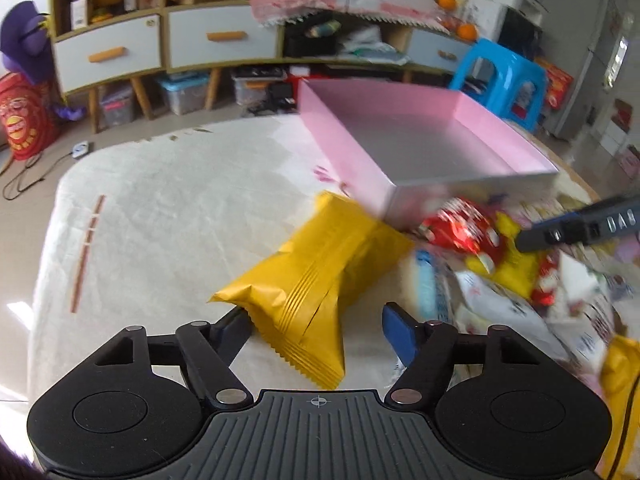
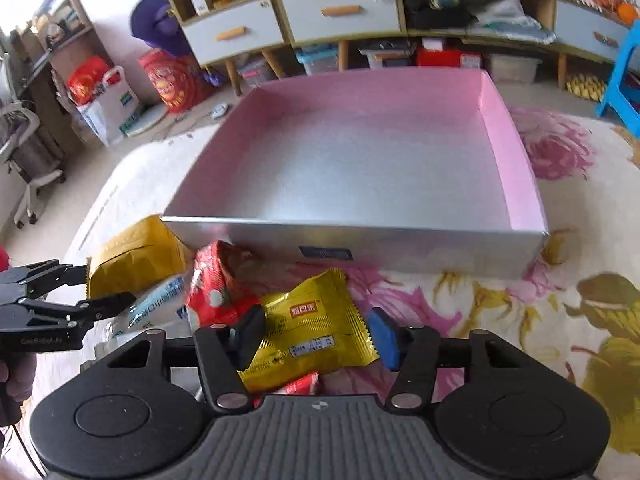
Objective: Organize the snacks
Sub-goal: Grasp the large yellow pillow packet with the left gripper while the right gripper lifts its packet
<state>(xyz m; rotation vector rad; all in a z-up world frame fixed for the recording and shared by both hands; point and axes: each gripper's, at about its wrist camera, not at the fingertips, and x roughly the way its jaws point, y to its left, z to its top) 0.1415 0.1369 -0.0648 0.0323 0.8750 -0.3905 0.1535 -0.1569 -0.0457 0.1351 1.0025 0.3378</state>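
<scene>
Snacks first, right under both tools. The left gripper (image 1: 318, 326) straddles the crimped end of a plump mustard-yellow foil packet (image 1: 316, 280) lying on the cream tablecloth (image 1: 160, 208); its black finger sits at the packet's left edge, its blue-padded finger (image 1: 398, 332) stands clear of the right side, so the jaws are apart with the packet between them, not yet pinching. Over on the other side, the right gripper (image 2: 316, 338) brackets a bright yellow wrapped biscuit packet with a red label (image 2: 312, 336). The black finger overlaps its left edge and the blue pad sits at the serrated right edge; whether they are truly pressing, I cannot tell. Beside it lie a red crinkled wrapper (image 2: 216, 288) and a pale blue-and-white sachet (image 2: 160, 304), all heaped close together.

Good technique here, I'd judge: squeeze across the packet body rather than the thin crimp, gently enough not to crush what's inside, and lift straight up so the neighbours in the pile don't drag along.

Just beyond the pile waits the destination: a shallow rectangular cardboard box, silver outside and pink inside (image 2: 516, 184), holding nothing that shows. Its near wall stands right behind the snacks, so each lift must clear that rim before releasing. Farther back, a low sideboard with grey drawers (image 2: 340, 12) lines the wall.
</scene>
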